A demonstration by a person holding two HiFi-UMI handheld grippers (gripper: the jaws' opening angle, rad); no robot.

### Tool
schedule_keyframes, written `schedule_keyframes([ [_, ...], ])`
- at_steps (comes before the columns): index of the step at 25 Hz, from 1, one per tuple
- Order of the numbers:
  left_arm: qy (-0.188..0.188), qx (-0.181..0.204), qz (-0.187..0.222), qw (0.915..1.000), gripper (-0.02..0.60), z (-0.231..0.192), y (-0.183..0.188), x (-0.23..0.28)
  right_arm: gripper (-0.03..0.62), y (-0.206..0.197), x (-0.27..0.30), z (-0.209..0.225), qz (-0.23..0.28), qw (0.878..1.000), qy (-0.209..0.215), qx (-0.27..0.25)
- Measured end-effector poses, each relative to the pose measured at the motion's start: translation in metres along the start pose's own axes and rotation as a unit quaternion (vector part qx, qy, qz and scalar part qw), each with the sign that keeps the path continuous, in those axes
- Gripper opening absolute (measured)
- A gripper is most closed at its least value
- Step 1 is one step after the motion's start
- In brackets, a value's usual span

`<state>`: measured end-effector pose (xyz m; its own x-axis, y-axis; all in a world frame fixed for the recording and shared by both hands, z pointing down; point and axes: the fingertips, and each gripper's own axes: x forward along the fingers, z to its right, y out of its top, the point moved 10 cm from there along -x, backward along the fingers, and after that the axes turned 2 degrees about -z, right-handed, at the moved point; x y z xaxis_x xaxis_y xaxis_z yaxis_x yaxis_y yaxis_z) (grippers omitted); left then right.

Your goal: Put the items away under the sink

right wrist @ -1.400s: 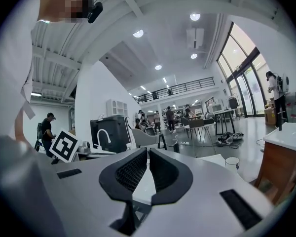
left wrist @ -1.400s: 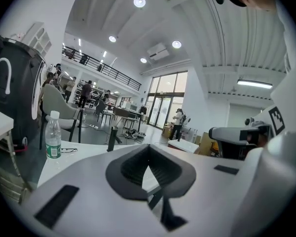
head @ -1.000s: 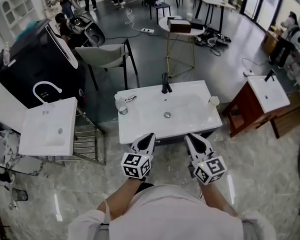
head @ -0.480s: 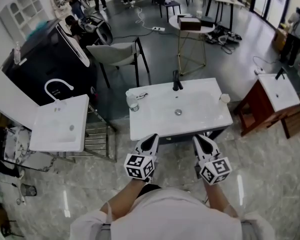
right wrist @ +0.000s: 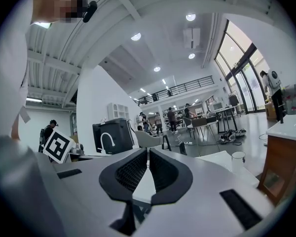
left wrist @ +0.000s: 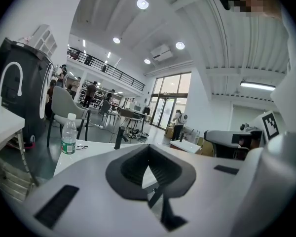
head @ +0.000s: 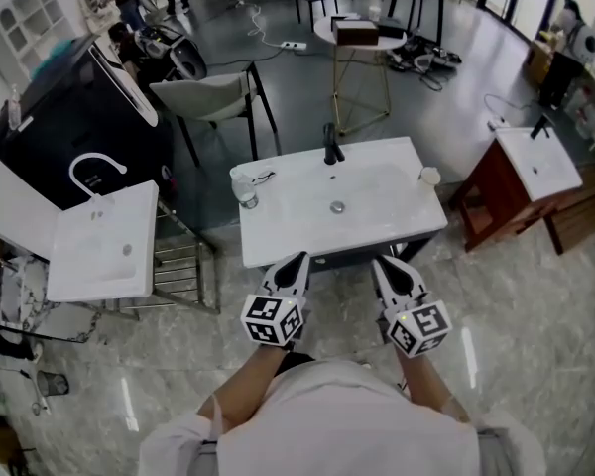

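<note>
A white sink vanity (head: pixel 377 228) stands in front of me, with a black faucet (head: pixel 330 147) at its back. On its top, a clear water bottle (head: pixel 244 194) stands at the left corner and a small white cup (head: pixel 429 177) at the right corner. My left gripper (head: pixel 297 259) and right gripper (head: pixel 380 263) hover side by side at the vanity's front edge, both shut and holding nothing. The left gripper view shows the left gripper (left wrist: pixel 149 148) with the bottle (left wrist: pixel 68 135) beyond it. The right gripper view shows the right gripper (right wrist: pixel 148 151) and the cup (right wrist: pixel 238 158). The space under the sink is hidden.
A second white basin (head: pixel 99 251) with a chrome tap stands at the left, next to a metal rack (head: pixel 178 278). A wooden vanity (head: pixel 496 201) is at the right. Behind the sink are a grey chair (head: pixel 213 102) and a round table (head: pixel 357 38). The floor is glossy marble.
The head view has swayed, so the sink shifts in the picture. Both grippers stay shut, side by side at the sink's front edge.
</note>
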<state>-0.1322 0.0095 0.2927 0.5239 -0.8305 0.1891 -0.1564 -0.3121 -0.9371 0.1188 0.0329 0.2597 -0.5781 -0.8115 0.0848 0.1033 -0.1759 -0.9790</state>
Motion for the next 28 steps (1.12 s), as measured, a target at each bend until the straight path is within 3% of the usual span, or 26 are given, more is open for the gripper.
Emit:
schedule_keyframes([
  [28,-0.005,-0.016,-0.004,0.9999,0.003,-0.013,-0.011,0.009,0.041,-0.005,0.016,-0.01,-0.011,1.0,0.004,-0.01],
])
